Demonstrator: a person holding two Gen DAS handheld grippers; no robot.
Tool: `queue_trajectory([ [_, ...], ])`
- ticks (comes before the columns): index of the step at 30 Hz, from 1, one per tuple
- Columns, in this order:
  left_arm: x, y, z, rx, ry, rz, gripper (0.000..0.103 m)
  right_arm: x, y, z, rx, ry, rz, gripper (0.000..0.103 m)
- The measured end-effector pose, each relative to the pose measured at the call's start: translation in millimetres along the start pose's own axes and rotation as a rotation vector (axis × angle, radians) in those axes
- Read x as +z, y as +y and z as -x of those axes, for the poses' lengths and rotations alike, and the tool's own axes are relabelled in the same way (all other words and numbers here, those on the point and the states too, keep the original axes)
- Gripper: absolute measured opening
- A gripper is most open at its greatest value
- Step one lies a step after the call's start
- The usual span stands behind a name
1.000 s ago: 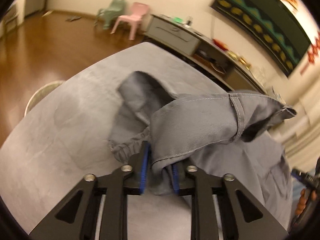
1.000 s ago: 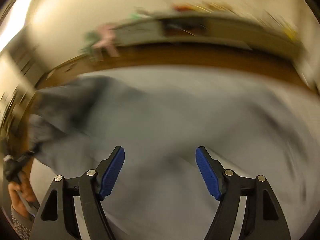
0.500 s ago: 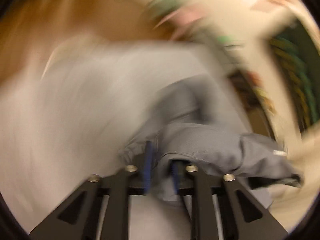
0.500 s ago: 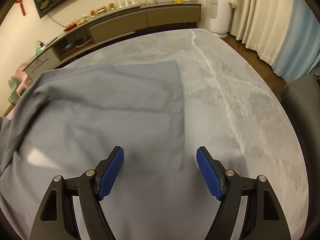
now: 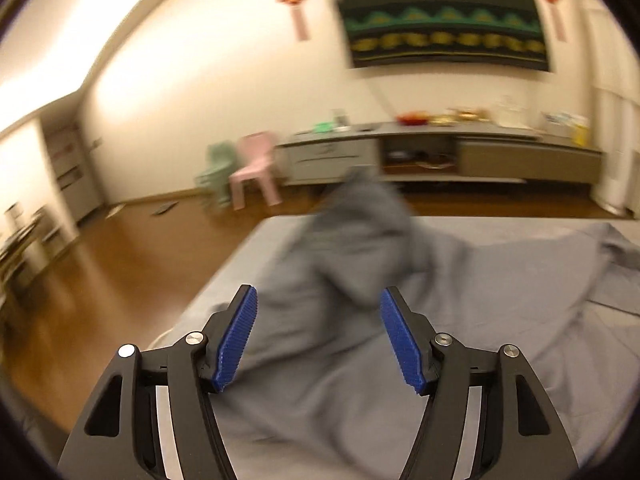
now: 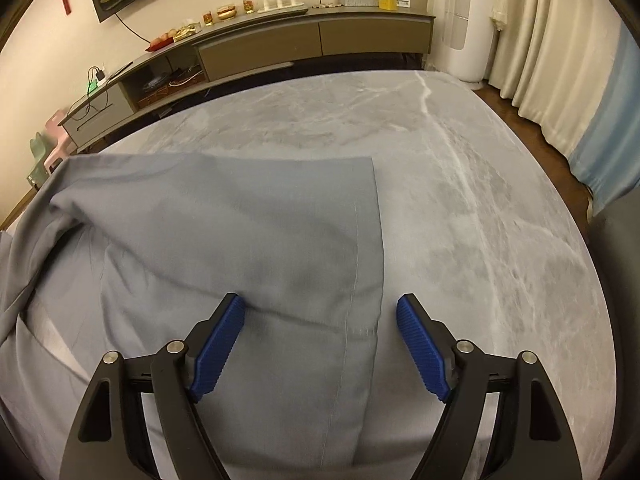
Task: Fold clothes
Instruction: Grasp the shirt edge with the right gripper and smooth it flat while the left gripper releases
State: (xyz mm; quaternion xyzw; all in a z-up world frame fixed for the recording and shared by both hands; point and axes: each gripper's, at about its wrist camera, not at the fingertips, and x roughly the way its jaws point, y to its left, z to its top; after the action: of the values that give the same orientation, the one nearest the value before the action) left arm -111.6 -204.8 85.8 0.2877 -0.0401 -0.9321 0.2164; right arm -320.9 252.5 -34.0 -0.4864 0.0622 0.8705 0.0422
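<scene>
A grey garment [image 5: 360,264] lies on the grey marble table [image 6: 460,152]. In the left wrist view a blurred bunch of it hangs in the air ahead of my left gripper [image 5: 318,322], which is open with nothing between its blue pads [image 5: 236,336]. In the right wrist view the garment [image 6: 240,232] lies flat with a straight hemmed edge on its right side. My right gripper [image 6: 320,334] is open just above that edge, holding nothing.
A long low sideboard [image 6: 280,44] with glasses and boxes runs along the far wall. Small pink [image 5: 256,168] and green chairs stand on the wooden floor left of the table. Curtains [image 6: 560,60] and a white appliance [image 6: 468,20] stand at the right.
My left gripper was shut on a fold of the garment; it has swung upward and opened, and the cloth has dropped out of it. The right gripper stayed open and settled over the flat hem.
</scene>
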Motion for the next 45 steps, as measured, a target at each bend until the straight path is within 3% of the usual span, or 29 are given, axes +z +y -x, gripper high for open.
queue_trajectory([
  [3,4,-3,-52,-0.046,0.122,0.071,0.068,11,6,-10,-0.014,-0.017,0.032,0.081],
  [5,-1,24,-92,-0.010,0.239,0.226,0.059,18,23,-14,0.000,-0.035,0.107,0.048],
  [6,-5,40,-109,0.005,0.299,0.321,0.049,21,31,-16,0.007,-0.044,0.145,0.015],
  [7,-15,65,-121,0.008,0.358,0.460,0.035,27,40,-6,-0.017,-0.084,0.173,0.010],
  [8,-26,87,-129,0.001,0.398,0.579,0.034,32,49,3,-0.043,-0.125,0.200,0.009],
  [9,-33,99,-132,-0.002,0.414,0.630,0.033,38,57,13,-0.068,-0.167,0.227,0.009],
  [10,-38,108,-135,-0.002,0.432,0.659,0.032,42,63,52,-0.075,-0.285,0.254,0.008],
  [14,-56,118,-145,-0.002,0.517,0.692,0.032,48,83,200,-0.127,-0.755,0.368,0.009],
  [16,-64,118,-148,0.002,0.550,0.713,0.032,28,75,213,-0.212,-0.870,0.398,0.014],
  [19,-69,115,-144,-0.014,0.569,0.731,0.032,7,27,135,-0.259,-0.565,0.333,0.040],
  [21,-70,116,-135,-0.037,0.560,0.741,0.032,-12,-22,73,-0.288,-0.212,0.178,0.040],
  [22,-67,119,-128,-0.054,0.545,0.745,0.033,-19,-41,62,-0.326,-0.116,0.096,0.040],
  [23,-64,123,-120,-0.071,0.531,0.749,0.034,-25,-58,63,-0.311,-0.067,-0.003,0.040],
  [24,-60,127,-111,-0.084,0.510,0.754,0.040,-30,-71,74,-0.236,-0.074,-0.102,0.040],
  [25,-56,132,-100,-0.093,0.482,0.758,0.049,-34,-71,88,-0.205,-0.098,-0.145,0.043],
  [27,-56,143,-85,-0.122,0.447,0.765,0.058,-42,-70,116,-0.143,-0.148,-0.227,0.051],
  [29,-58,156,-74,-0.154,0.422,0.770,0.059,-52,-36,142,-0.116,-0.189,-0.198,0.052],
  [31,-61,165,-64,-0.193,0.405,0.766,0.060,-65,14,162,-0.052,-0.218,-0.089,0.053],
  [34,-70,157,-60,-0.287,0.436,0.698,0.065,-110,114,191,0.131,-0.237,0.202,0.070],
  [36,-73,150,-62,-0.344,0.466,0.650,0.069,-153,164,198,0.193,-0.205,0.382,0.070],
  [37,-75,143,-68,-0.351,0.498,0.620,0.069,-169,174,198,0.181,-0.190,0.413,0.070],
  [39,-88,142,-62,-0.281,0.514,0.630,0.069,-188,158,189,0.164,-0.143,0.322,0.071],
  [41,-99,168,-62,-0.174,0.485,0.750,0.069,-206,142,181,0.146,-0.097,0.229,0.072],
  [44,-116,188,-59,-0.133,0.481,0.853,0.069,-235,149,180,0.151,-0.064,0.240,0.072],
  [45,-122,193,-58,-0.129,0.483,0.882,0.069,-243,167,183,0.181,-0.072,0.298,0.072],
])
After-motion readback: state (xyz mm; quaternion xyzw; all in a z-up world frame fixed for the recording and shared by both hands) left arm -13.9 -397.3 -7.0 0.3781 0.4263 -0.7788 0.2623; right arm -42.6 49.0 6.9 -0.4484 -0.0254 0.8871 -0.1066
